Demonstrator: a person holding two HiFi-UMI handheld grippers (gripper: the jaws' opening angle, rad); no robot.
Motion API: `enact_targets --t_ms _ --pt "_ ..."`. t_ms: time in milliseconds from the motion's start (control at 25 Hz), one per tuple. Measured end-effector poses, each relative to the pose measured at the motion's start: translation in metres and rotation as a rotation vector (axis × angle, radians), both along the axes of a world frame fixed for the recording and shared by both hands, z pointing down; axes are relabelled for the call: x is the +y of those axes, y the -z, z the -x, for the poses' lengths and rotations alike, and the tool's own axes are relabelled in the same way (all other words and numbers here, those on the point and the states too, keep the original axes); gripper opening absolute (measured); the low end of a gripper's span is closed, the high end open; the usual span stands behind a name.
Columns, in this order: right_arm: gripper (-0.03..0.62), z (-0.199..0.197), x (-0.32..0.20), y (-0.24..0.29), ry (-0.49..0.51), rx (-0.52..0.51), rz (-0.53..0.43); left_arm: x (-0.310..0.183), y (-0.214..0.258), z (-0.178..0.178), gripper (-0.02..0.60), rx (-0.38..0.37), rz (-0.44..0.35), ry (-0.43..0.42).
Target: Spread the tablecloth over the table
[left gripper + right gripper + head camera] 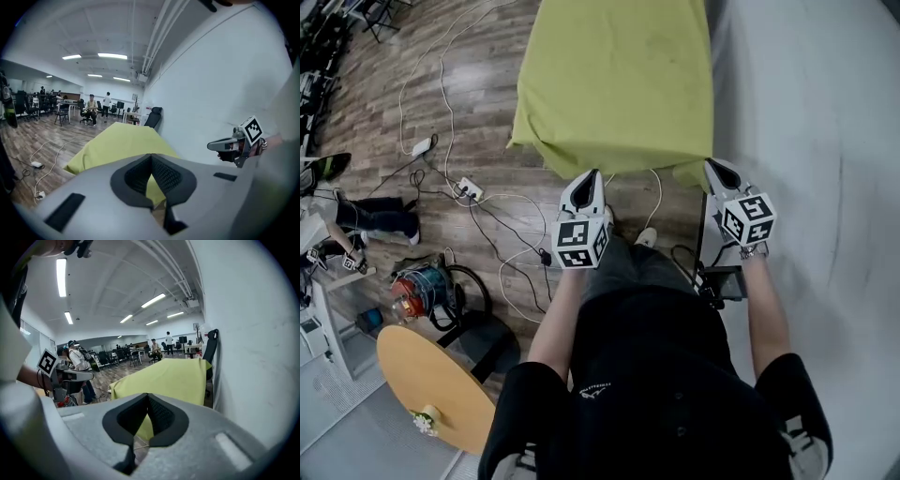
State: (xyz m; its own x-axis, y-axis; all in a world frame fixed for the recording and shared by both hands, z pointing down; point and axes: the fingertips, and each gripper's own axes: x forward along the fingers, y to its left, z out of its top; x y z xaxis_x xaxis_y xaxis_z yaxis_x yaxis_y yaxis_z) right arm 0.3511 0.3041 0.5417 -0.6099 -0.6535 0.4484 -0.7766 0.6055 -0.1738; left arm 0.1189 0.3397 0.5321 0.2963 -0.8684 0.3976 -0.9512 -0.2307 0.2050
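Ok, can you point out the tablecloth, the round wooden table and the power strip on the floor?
tablecloth (614, 75): head view, middle of its top surface.
round wooden table (420, 367): head view, bare tabletop.
power strip (470, 190): head view, its white body.

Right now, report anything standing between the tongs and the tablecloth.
Nothing visible does. The left tongs and right tongs, both shut, sit with their tips at the near hem of the yellow-green tablecloth, nothing in between. Whether they pinch the fabric is unclear. A white wall runs along the cloth's right side.
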Motion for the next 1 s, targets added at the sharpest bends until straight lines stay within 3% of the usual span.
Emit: enact_targets --t_ms 280,600,760,1000 --pt "0.006 0.0 -0.013 0.072 -0.037 -0.097 -0.135 -0.02 0.066 -0.009 0.006 -0.021 -0.139 -0.014" --pt "0.006 0.008 -0.014 0.152 -0.021 -0.133 -0.29 -0.029 0.155 0.002 0.006 -0.015 -0.309 0.011" --pt "0.006 0.014 -0.011 0.184 -0.013 -0.124 -0.353 -0.03 0.183 0.005 0.006 -0.029 -0.354 0.006" --pt "0.006 0.02 -0.003 0.221 0.006 -0.142 -0.417 -0.024 0.21 0.007 0.006 0.013 -0.396 0.022"
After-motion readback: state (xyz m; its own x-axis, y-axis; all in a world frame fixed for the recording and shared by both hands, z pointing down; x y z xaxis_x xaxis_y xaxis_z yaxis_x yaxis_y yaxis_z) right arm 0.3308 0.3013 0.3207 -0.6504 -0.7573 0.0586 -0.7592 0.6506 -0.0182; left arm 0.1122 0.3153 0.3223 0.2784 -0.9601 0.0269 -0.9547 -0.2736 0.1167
